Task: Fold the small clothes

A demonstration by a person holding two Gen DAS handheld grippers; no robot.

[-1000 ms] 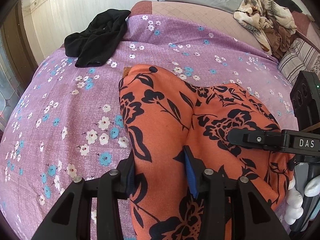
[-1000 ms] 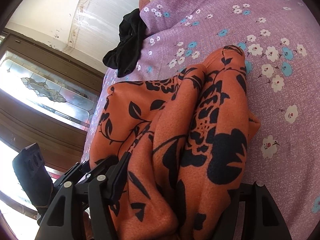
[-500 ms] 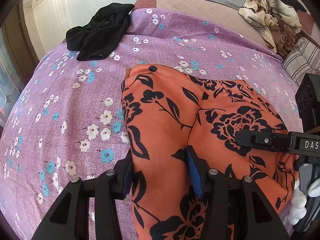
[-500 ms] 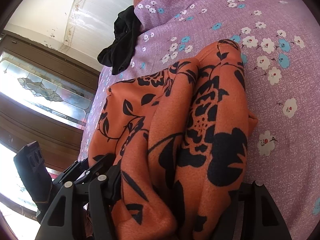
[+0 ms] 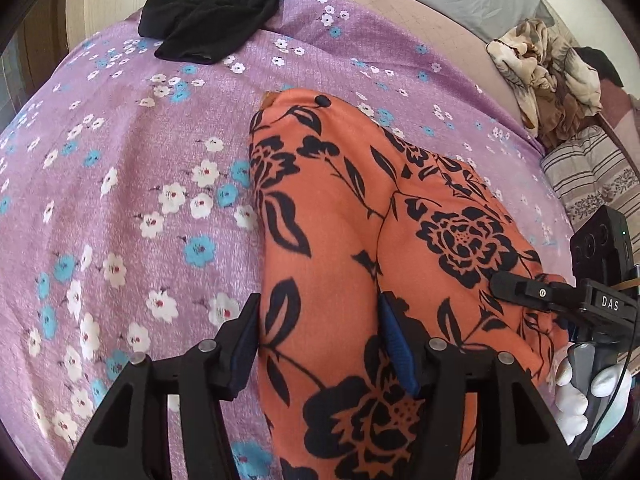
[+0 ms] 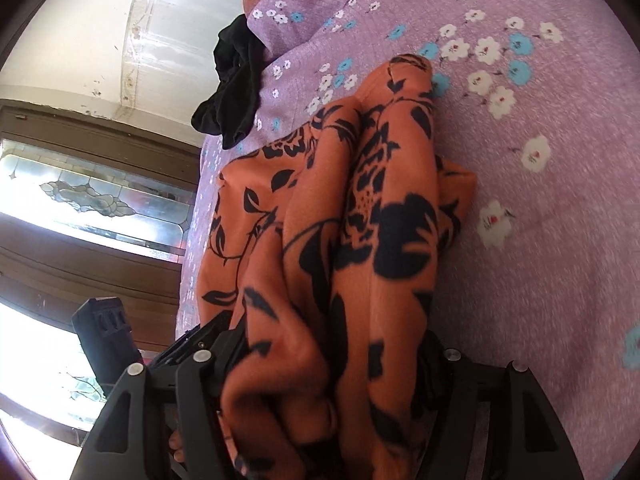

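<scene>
My left hand-held gripper (image 5: 318, 344) is opening, its blue pads (image 5: 394, 344) easing apart with a thick roll of the orange floral garment (image 5: 352, 216) between them. The garment lies on the bed (image 5: 120, 200), in the middle of the purple flowered sheet, well this side of the black garment (image 5: 212, 12) bunched at the far edge. My right hand-held gripper (image 6: 324, 364) stands fairly wide around the near bunched end of the same orange cloth; from its own view I cannot tell whether the pads truly press the fabric or only flank it.

I judge I am laying a fold down. To do it well I should let the left side go only once the cloth rests flat on the sheet, keep both near corners level with each other, and draw back low so the folded edge nearest the black garment does not spring open. The fleece looks thick and inclined to puff.
</scene>
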